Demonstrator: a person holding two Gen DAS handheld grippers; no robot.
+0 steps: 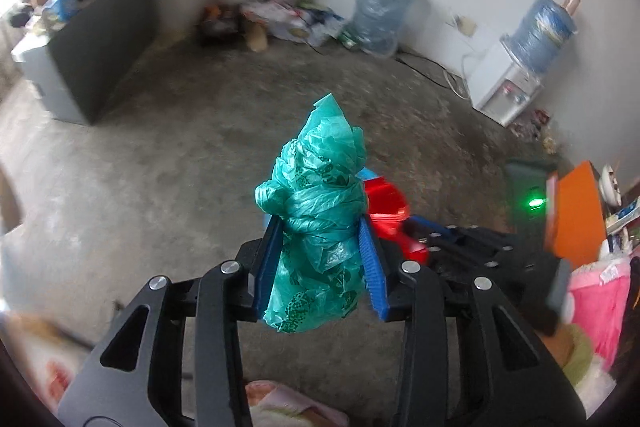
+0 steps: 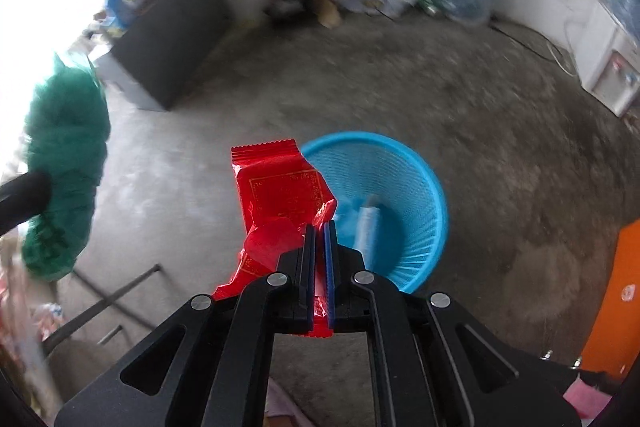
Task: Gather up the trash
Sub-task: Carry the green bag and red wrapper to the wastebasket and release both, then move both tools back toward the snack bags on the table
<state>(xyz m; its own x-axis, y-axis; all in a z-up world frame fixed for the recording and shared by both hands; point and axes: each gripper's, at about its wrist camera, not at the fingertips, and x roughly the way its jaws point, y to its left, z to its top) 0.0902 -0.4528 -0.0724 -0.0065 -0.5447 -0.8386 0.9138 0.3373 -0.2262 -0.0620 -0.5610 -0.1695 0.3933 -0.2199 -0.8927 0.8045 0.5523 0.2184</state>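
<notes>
My left gripper [image 1: 320, 227] is shut on a crumpled green plastic bag [image 1: 320, 211] and holds it up above the floor. The bag also shows at the left edge of the right wrist view [image 2: 64, 163]. My right gripper [image 2: 319, 225] is shut on a red foil wrapper [image 2: 280, 187], just left of and above a blue mesh waste basket [image 2: 416, 183] on the concrete floor. The basket holds some trash, including a pale tube. In the left wrist view the red wrapper [image 1: 386, 203] and right gripper sit just right of the green bag.
A dark cabinet [image 1: 100, 43] with clutter on top stands at the left. Water jugs [image 1: 380, 11], a white water dispenser [image 1: 504, 87] and a trash pile [image 1: 280, 15] line the far wall. An orange box [image 1: 576, 211] and pink cloth [image 1: 596, 291] are at the right.
</notes>
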